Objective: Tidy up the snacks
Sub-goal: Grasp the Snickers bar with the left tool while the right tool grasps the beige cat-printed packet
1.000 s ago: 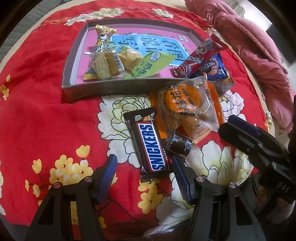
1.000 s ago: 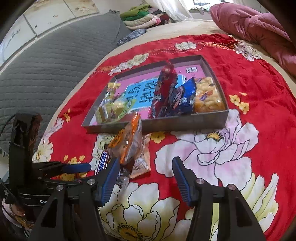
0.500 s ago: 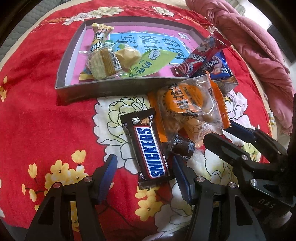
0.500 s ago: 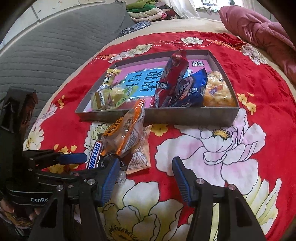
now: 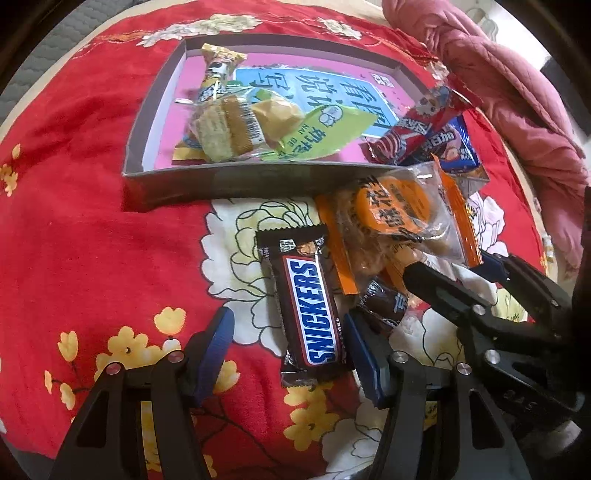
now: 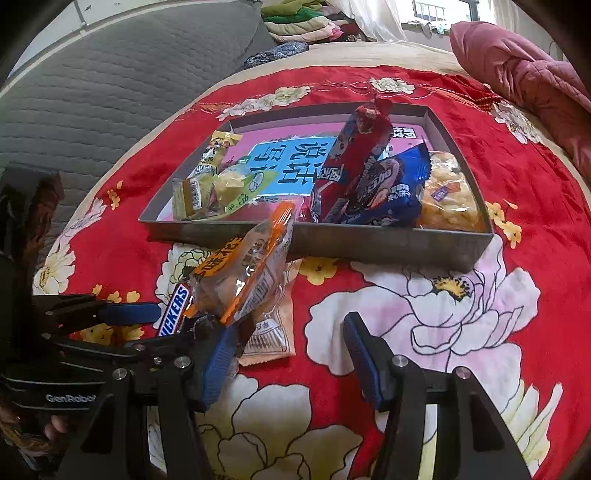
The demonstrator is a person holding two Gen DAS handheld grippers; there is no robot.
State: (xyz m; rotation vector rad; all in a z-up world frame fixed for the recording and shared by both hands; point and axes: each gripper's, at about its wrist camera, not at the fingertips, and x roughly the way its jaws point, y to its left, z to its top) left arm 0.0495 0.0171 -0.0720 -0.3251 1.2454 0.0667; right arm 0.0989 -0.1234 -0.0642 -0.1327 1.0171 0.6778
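Both grippers stand open: the left gripper (image 5: 288,349) straddles the Snickers bar (image 5: 308,306) lying on the bed, just outside the tray's (image 5: 229,181) near wall, ready to pinch; the right gripper (image 6: 288,354) noses toward the orange pastry packet (image 6: 243,269) beside it.

A red velvety bedspread printed with large white and yellow flowers (image 6: 424,314) covers the bed and fills most of the right wrist view. At ten o'clock stands a grey quilted padded headboard (image 6: 122,81). At twelve o'clock a stack of folded green, cream and pink clothes (image 6: 303,26) lies beside a bright daylit window (image 6: 443,9). At two o'clock sits a bunched dusty-pink quilted blanket (image 6: 524,81).
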